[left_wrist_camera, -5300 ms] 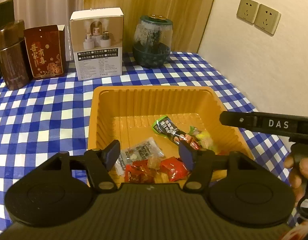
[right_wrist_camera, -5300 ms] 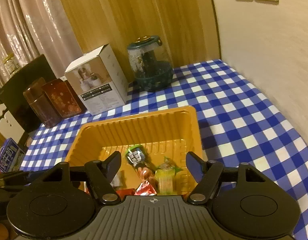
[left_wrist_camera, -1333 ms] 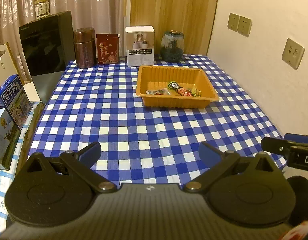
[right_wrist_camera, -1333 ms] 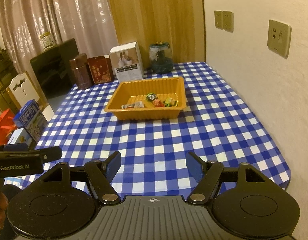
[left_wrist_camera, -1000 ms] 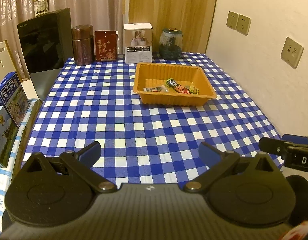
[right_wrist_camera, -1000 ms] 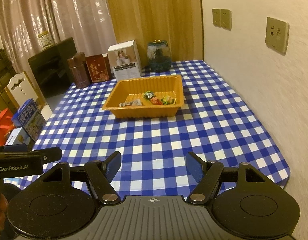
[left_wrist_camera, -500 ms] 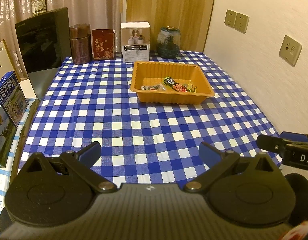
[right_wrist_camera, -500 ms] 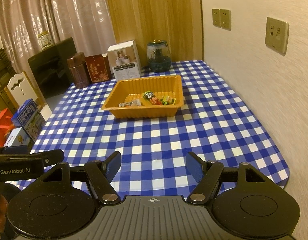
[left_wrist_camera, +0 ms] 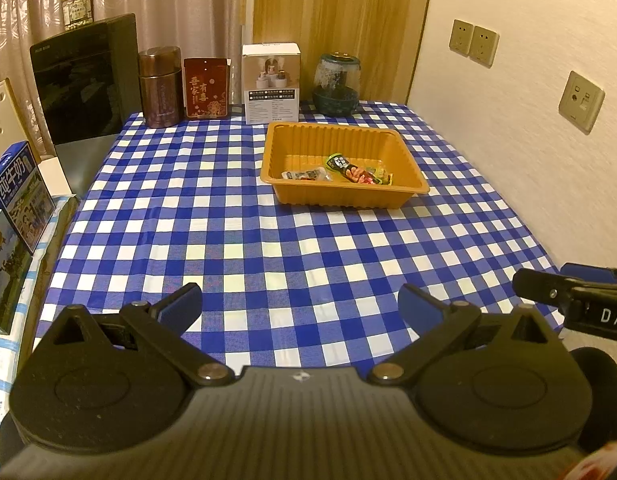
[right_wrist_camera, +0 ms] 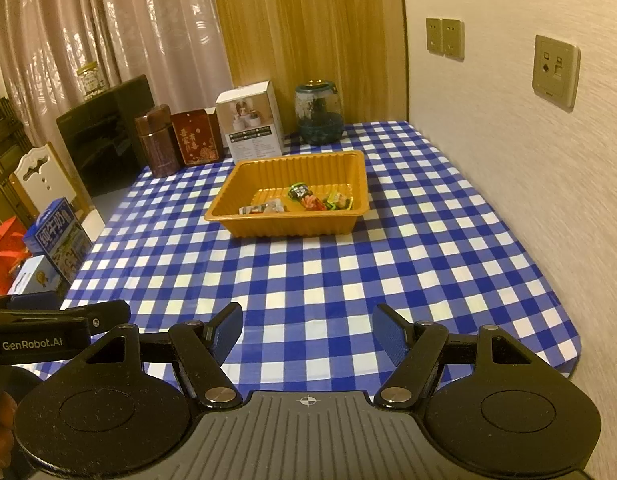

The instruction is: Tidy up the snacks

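Several wrapped snacks [left_wrist_camera: 338,170] lie together in the orange tray [left_wrist_camera: 408,190], which sits on the checked counter [left_wrist_camera: 268,240] above the middle of both views. No loose snack shows anywhere else on the cloth, so the sorting looks finished, or nearly so; I judge that little or nothing is left. The packets are small and crinkly: a pale one at the tray's left, a dark green stick beside it, red and green ones at the right. Left claw [left_wrist_camera: 300,306] and right claw [right_wrist_camera: 306,334] both hang low in frame near the counter's front edge, jaws spread apart and empty, well apart from the tray.
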`<state>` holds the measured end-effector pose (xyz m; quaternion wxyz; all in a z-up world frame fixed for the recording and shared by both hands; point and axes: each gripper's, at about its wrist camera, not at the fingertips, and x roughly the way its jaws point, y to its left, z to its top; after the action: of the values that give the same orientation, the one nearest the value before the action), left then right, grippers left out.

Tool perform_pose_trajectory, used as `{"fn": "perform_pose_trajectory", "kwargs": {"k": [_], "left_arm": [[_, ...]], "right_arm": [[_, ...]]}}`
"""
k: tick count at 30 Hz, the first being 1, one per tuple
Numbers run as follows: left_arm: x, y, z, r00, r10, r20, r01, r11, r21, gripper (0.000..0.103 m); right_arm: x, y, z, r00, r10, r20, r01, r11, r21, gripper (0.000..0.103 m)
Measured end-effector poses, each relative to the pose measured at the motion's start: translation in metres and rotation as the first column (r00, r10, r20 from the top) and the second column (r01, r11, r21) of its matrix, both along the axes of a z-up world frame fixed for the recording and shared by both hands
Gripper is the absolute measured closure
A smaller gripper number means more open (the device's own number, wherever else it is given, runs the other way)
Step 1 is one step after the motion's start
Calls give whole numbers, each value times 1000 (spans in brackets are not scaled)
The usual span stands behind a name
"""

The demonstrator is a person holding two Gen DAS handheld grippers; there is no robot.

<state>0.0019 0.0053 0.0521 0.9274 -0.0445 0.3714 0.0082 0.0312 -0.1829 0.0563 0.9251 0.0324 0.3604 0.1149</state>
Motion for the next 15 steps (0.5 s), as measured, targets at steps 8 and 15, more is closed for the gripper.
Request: {"fn": "perform_pose_trajectory", "kwargs": {"k": [8, 15], "left_arm": [[0, 0, 0, 1000, 1, 0, -1, 1000, -1, 0], [0, 0, 0, 1000, 1, 0, -1, 1000, 0, 0]], "right_arm": [[0, 0, 0, 1000, -1, 3, 1, 1000, 0, 32], [0, 0, 0, 1000, -1, 3, 1, 1000, 0, 32]]}}
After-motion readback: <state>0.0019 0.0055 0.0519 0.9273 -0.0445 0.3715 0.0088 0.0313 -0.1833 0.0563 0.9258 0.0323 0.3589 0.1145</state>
